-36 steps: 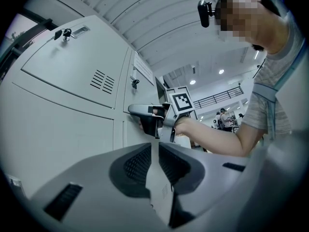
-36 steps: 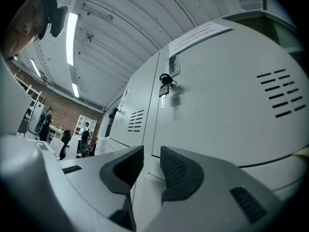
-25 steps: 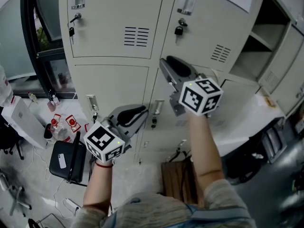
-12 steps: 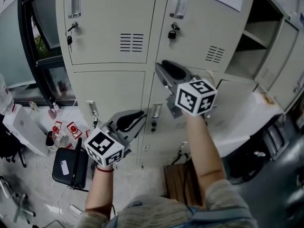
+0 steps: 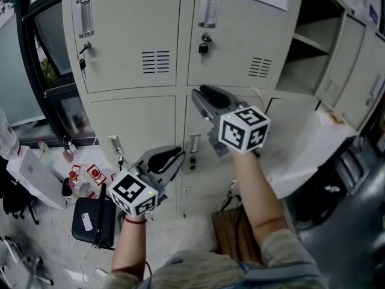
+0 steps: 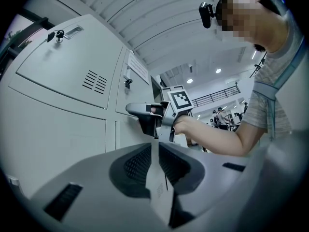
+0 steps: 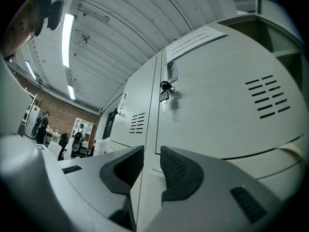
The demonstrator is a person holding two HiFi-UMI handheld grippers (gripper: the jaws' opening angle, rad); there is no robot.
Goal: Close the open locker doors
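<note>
Grey steel, the open locker (image 5: 313,47) stands up and right of the right gripper (image 5: 203,94). The left gripper (image 5: 171,156) is farther left of it. A hard push could make its door (image 5: 355,71) bounce back. Only the gripper views show both jaw pairs slightly apart, empty.

left gripper (image 6: 154,151): jaws slightly apart, empty | right gripper (image 6: 139,111): near closed locker doors (image 6: 63,81)
</note>
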